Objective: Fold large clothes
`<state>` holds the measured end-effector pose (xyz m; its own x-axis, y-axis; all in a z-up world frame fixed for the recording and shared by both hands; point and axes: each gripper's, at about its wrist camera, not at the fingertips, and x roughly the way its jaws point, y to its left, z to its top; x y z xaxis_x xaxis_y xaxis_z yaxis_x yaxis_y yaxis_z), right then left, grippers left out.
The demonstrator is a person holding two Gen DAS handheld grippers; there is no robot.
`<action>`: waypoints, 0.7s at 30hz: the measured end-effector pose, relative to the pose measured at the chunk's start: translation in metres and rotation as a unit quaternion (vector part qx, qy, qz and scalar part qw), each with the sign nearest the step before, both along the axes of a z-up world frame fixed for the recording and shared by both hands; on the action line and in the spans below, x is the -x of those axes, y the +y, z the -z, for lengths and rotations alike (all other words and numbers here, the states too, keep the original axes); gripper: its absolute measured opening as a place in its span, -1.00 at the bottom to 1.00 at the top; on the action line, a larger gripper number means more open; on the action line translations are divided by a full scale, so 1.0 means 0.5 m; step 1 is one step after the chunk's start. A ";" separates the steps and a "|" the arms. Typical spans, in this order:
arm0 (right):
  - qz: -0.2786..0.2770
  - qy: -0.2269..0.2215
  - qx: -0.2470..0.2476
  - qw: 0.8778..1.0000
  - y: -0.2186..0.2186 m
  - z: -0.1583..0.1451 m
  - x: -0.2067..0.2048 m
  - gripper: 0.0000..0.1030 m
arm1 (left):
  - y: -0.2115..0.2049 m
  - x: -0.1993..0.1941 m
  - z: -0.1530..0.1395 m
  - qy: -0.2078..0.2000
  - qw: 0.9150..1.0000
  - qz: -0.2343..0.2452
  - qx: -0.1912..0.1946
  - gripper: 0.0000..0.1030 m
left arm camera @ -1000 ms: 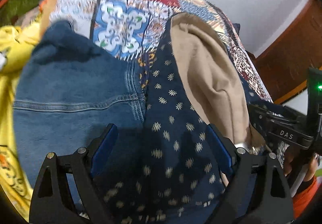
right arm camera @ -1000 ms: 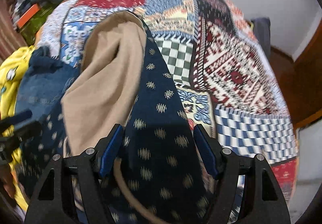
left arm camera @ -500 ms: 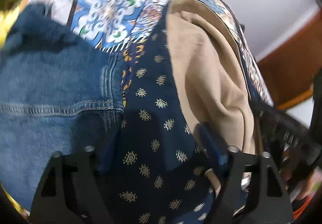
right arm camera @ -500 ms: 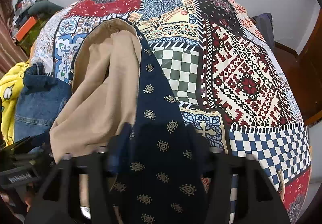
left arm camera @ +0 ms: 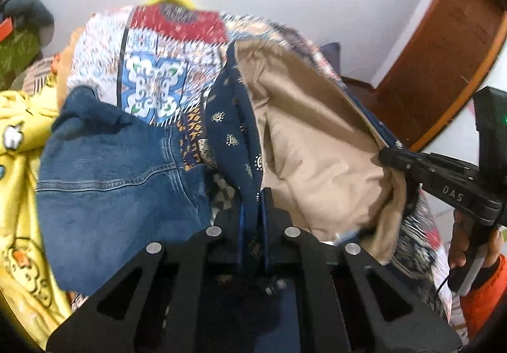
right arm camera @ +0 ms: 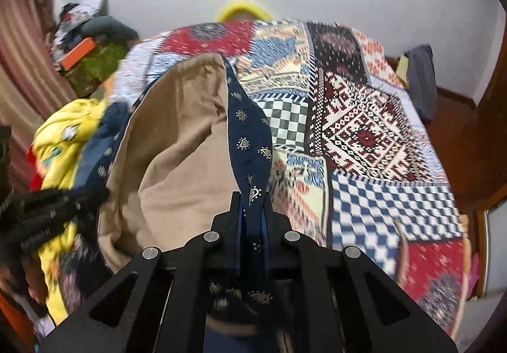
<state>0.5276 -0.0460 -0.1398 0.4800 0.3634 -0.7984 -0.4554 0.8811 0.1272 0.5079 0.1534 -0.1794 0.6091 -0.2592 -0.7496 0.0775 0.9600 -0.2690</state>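
Clamping down on the navy patterned garment [left arm camera: 234, 118], the left tongs [left arm camera: 252, 210] are pinching a fold of its dark printed fabric between their blue pads, with the jaws drawn nearly together around the cloth. The right tongs [right arm camera: 252, 210] are doing the same on another edge of that garment [right arm camera: 250, 137], their jaws closed tight on a narrow strip of navy cloth. Between the two grips the garment is hanging open, and its tan lining [left arm camera: 320, 143] is showing as a wide, sagging pocket; in the right wrist view this lining [right arm camera: 177, 143] is filling the area left of the pinched strip. The garment is being held above a bed covered by a patchwork quilt [right arm camera: 364, 131] of red, blue and checkered panels.

A pair of blue jeans [left arm camera: 117, 175] is lying on the quilt [left arm camera: 152, 67] to the left of the garment, and a yellow printed cloth [left arm camera: 16, 162] is lying beside the jeans at the left edge. In the left wrist view the right tongs [left arm camera: 389, 156] are appearing at the right, biting the far edge of the garment.
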 end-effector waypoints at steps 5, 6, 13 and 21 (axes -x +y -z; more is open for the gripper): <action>-0.033 -0.024 0.017 0.999 -0.028 -0.038 0.114 -0.83 | -0.027 0.119 -0.047 -0.025 0.999 0.033 -0.016 -0.92; -0.042 -0.024 0.020 0.999 -0.034 -0.038 0.141 -0.83 | -0.034 0.151 -0.051 -0.027 0.999 0.040 -0.020 -0.92; -0.058 -0.002 0.037 0.998 -0.070 0.007 0.247 -0.83 | -0.056 0.259 -0.003 -0.002 0.998 0.049 -0.027 -0.92; -0.024 0.002 0.043 0.999 -0.119 0.060 0.295 -0.81 | -0.060 0.297 0.130 0.090 0.996 0.017 -0.024 -0.92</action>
